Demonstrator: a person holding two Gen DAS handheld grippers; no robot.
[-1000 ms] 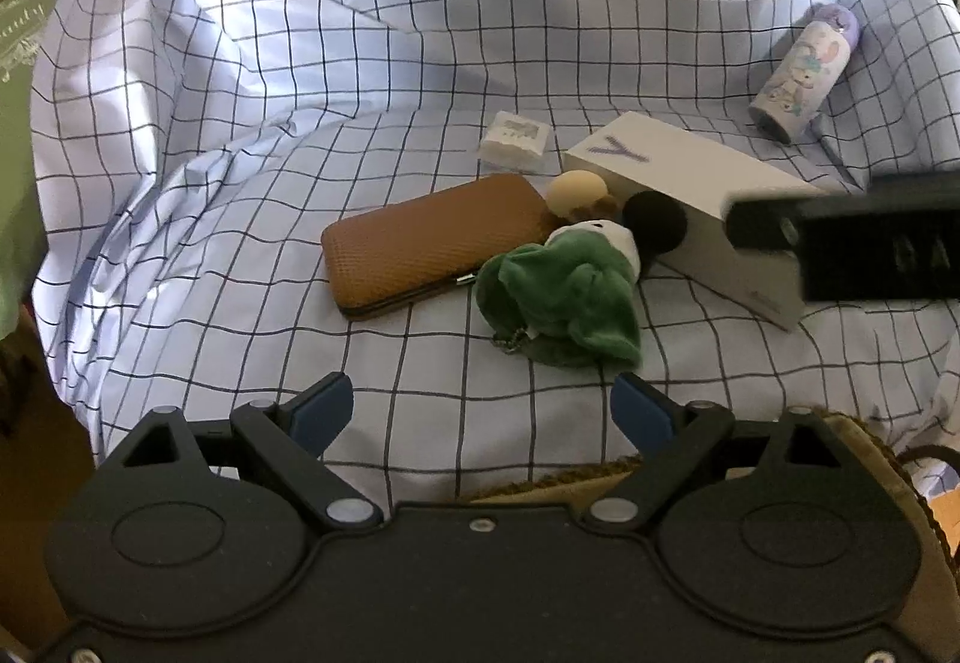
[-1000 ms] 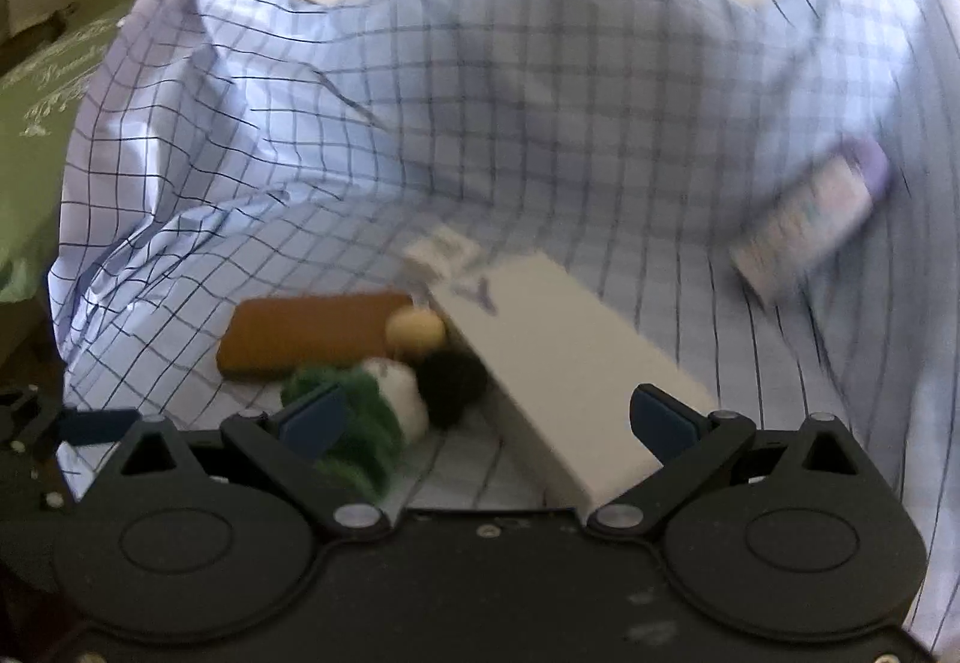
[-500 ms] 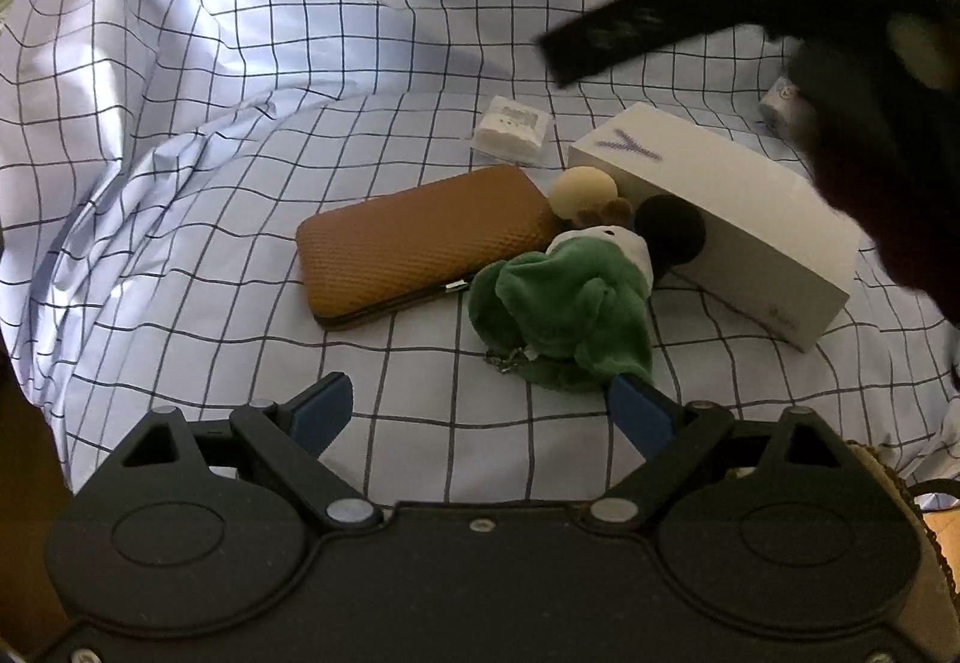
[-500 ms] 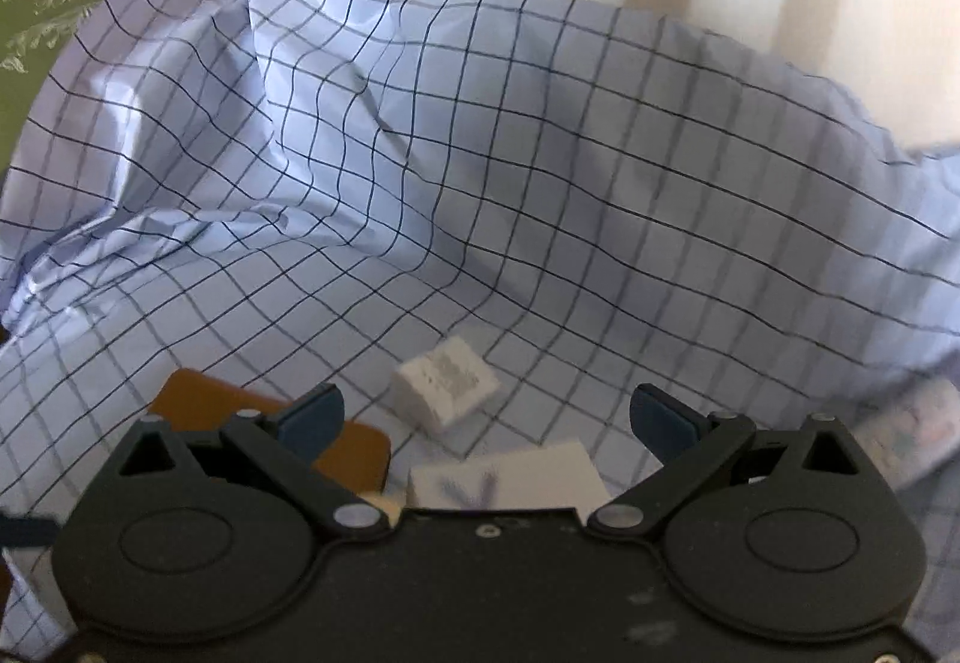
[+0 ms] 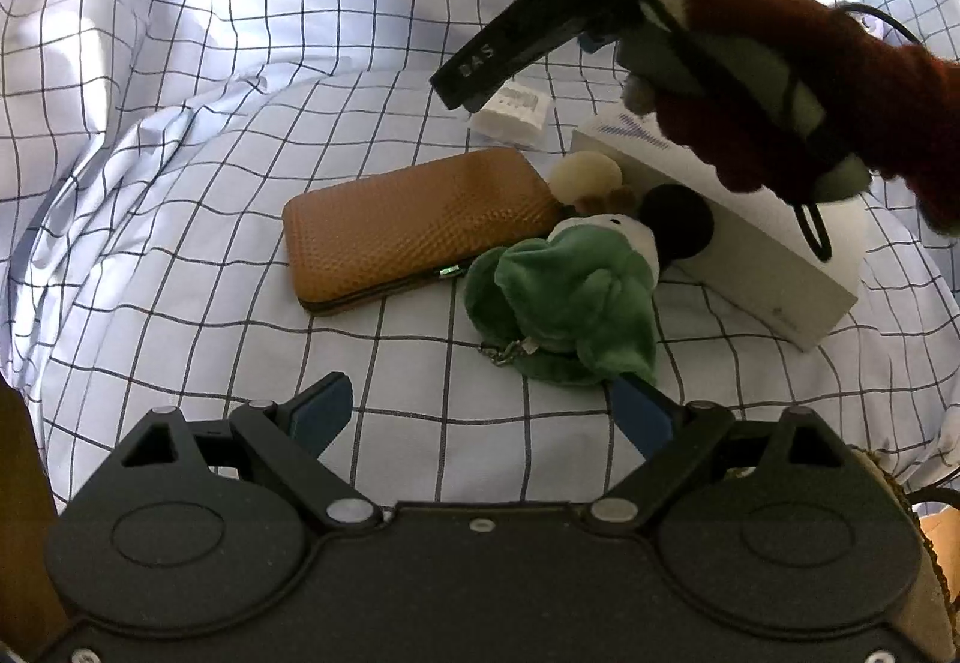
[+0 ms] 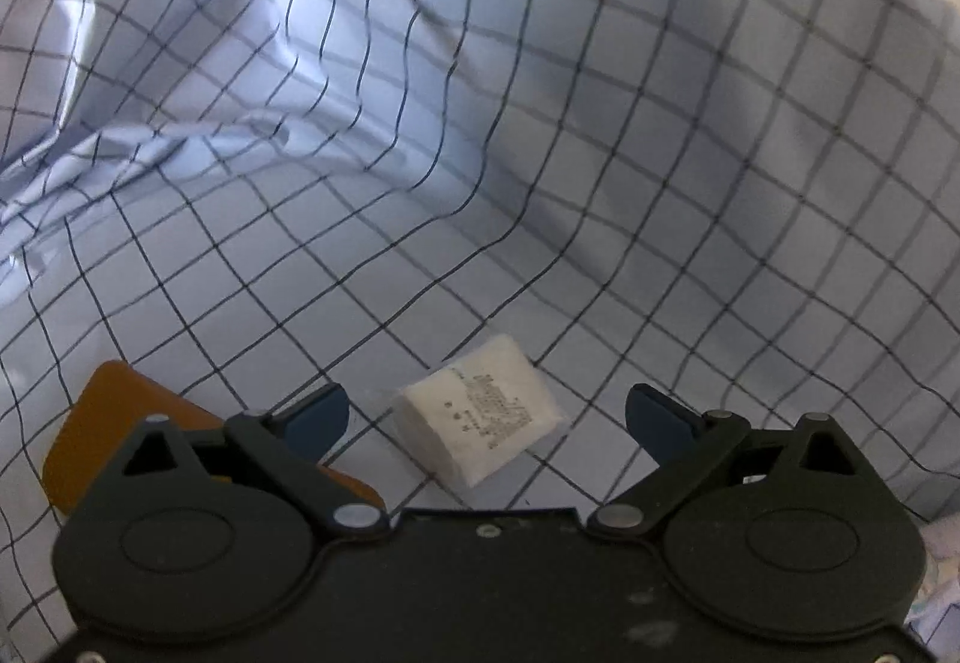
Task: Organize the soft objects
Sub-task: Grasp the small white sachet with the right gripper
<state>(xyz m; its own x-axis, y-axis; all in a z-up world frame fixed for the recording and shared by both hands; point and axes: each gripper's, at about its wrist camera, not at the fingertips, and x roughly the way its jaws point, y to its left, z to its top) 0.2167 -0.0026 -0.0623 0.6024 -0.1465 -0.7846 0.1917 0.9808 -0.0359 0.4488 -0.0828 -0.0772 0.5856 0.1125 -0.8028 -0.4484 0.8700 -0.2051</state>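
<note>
Right gripper [image 6: 486, 417] poised over the small white packet [image 6: 480, 408], far side of the checked cloth [image 6: 540, 123]. Jaws have just been closing slightly but stand wide; the packet sits between the fingertips, not yet pinched as far as the blurred view shows. Left gripper [image 5: 480, 411] hangs open and empty near the green plush toy [image 5: 564, 303], right fingertip just beside its near edge.

Plush lies mid-cloth, touching the brown wallet [image 5: 414, 225] on its left and leaning against the white box [image 5: 750, 255] on its right.

Risks, judged: the packet looks slick and lies skewed to the jaws, so a closing pinch may twist it or squirt it out. Loose cloth could bunch up and get caught with it. The gloved right hand [image 5: 780, 93] crowds the box and could nudge it.
</note>
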